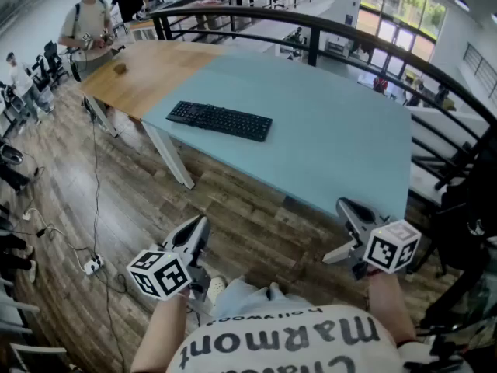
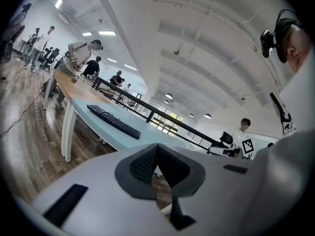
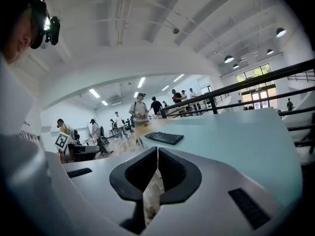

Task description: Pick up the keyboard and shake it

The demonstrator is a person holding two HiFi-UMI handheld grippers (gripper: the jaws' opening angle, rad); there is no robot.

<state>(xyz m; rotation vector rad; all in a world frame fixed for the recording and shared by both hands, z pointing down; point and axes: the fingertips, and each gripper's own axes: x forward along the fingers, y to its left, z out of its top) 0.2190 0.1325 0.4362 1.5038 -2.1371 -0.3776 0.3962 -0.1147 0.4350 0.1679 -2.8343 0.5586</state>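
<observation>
Nearest the camera, the person's white printed shirt (image 1: 287, 339) fills the bottom edge. Just ahead, 2 grippers are held out over the wood floor (image 1: 116, 193), both short of the table. The left gripper (image 1: 197, 230) has its jaws pressed together with nothing between them; its own view shows the dark pads meeting in 1 line. The right gripper (image 1: 346, 208) is likewise closed tight and empty. Both tilt slightly downward, and each carries its marker cube near the hand. A power strip (image 1: 92, 266) with cables lies on the floor at the left.

Beyond the grippers stands the light blue table (image 1: 342, 138). The black keyboard (image 1: 220, 120) lies flat on its left part, near the seam where a wooden table (image 1: 147, 76) joins on, well apart from both grippers. A small brown thing (image 1: 119, 68) sits on the wooden top; what it is cannot be told. Behind the tables runs a black railing (image 1: 326, 31), and at the far left several people (image 1: 89, 22) stand.
</observation>
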